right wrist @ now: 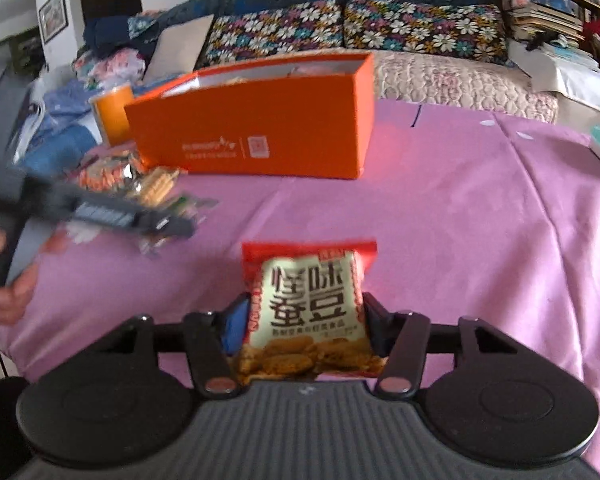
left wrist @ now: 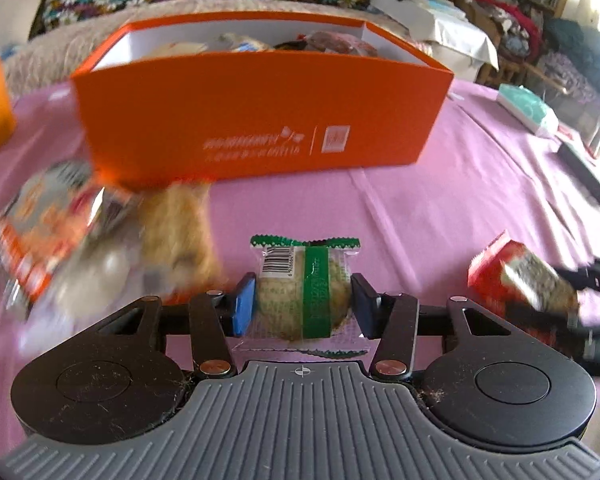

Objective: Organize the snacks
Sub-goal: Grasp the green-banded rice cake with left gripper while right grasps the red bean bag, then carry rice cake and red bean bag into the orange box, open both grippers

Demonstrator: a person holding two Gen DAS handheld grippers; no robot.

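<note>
Left gripper (left wrist: 303, 305): fingers clamp clear green-banded round-cake packet (left wrist: 300, 292) | Right gripper (right wrist: 303, 326): fingers grip red-and-cream snack pouch (right wrist: 306, 312) | Behind: open orange cardboard box (left wrist: 260, 120) on pink-clothed counter (left wrist: 440, 208)

- Orange box (left wrist: 260, 120): one, open-topped, on the table (left wrist: 440, 200).
- Green-banded snack packet (left wrist: 304, 292): one.
- Red snack bag with large dark characters (right wrist: 308, 312): one.
- Loose snack pile (left wrist: 100, 240): at least three packets; blur hides an exact count.
- Orange cup (right wrist: 114, 114): one.
- Tools: two, left tool (left wrist: 303, 306), right tool (right wrist: 306, 328).
</note>
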